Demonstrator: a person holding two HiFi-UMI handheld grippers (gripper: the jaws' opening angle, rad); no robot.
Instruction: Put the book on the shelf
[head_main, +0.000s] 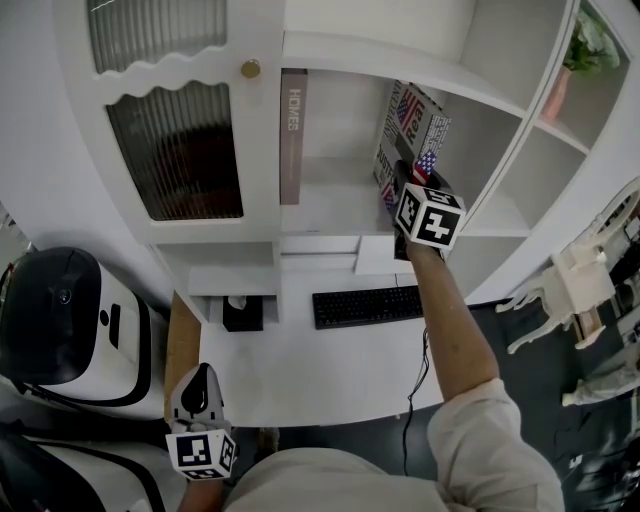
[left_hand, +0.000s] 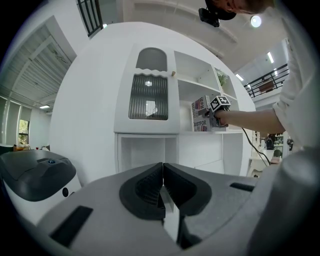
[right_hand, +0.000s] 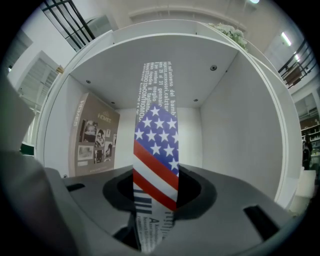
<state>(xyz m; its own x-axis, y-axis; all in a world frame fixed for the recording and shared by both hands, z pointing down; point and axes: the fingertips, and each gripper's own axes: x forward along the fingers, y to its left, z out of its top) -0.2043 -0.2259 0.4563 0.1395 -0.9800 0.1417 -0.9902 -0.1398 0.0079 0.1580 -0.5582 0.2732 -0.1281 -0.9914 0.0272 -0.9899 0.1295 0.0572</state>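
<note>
Left gripper (left_hand: 163, 185): hangs low off the front edge of the bench (head_main: 300, 370), jaws closed together with nothing in them, so it's basically parked.
Right gripper (right_hand: 156, 195): reaches up into the open middle compartment, jaws clamped on the near edge of the book, low down on it.
Book (right_hand: 155, 145): stars-and-stripes cover, held edge-on and upright in the right gripper view; from the head view it leans a bit. Can't tell if its bottom edge is touching the compartment floor yet.
Book's build: looks thin and light to me, probably a softcover. I'd guess it's stiff enough along the edge but floppy higher up, since only the lower part is pinched.
Book's cover: looks glossy, so my bet is it slides in the jaws if squeezed lightly. A firm pinch near the bottom edge seems the right spot, which is where the jaws are now.
Shelf (head_main: 325, 215): white, with loads of room in that compartment.
Brown book (right_hand: 95, 135): stands against the compartment's left wall, well apart from the held one, so there's nothing close to lean on. Let go upright and I reckon it tips over.
</note>
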